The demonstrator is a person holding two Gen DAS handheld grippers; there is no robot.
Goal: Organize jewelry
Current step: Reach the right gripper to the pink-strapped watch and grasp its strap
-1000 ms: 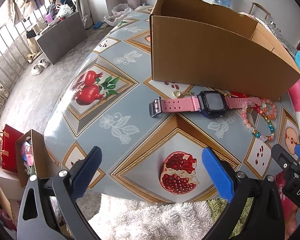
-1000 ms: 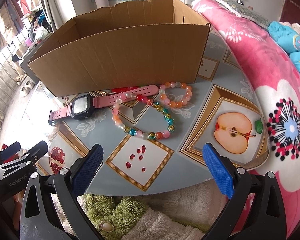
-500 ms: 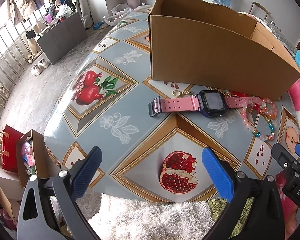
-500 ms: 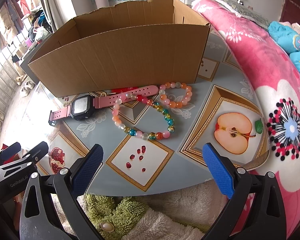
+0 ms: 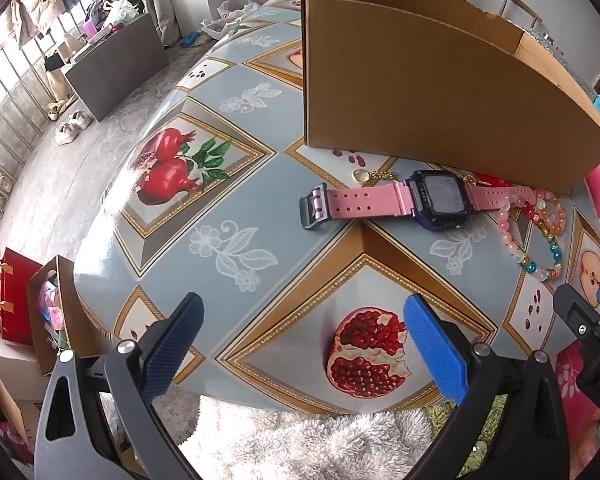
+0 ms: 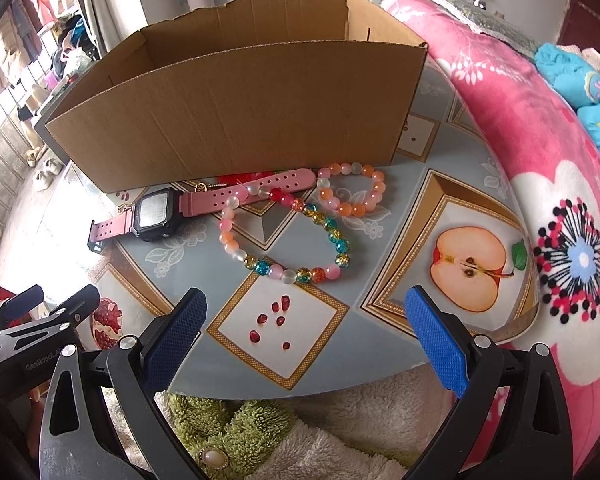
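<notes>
A pink-strapped watch (image 5: 396, 200) (image 6: 156, 213) lies flat in front of an open cardboard box (image 5: 440, 92) (image 6: 240, 120). A gold chain (image 5: 374, 176) lies between watch and box. A large multicoloured bead bracelet (image 6: 288, 236) (image 5: 536, 248) and a smaller orange one (image 6: 352, 194) lie right of the watch, with something red (image 6: 236, 179) under the strap. My left gripper (image 5: 304, 344) is open and empty at the table's near edge. My right gripper (image 6: 306, 332) is open and empty, in front of the bracelets.
The table (image 5: 236, 216) has a fruit-patterned cloth. A pink flowered blanket (image 6: 540, 160) lies along its right side. Fluffy white and green fabric (image 6: 300, 432) lies below the near edge. Bags (image 5: 32, 300) stand on the floor to the left.
The left gripper has eased slightly nearer the watch; the right gripper and all objects have not visibly moved.
</notes>
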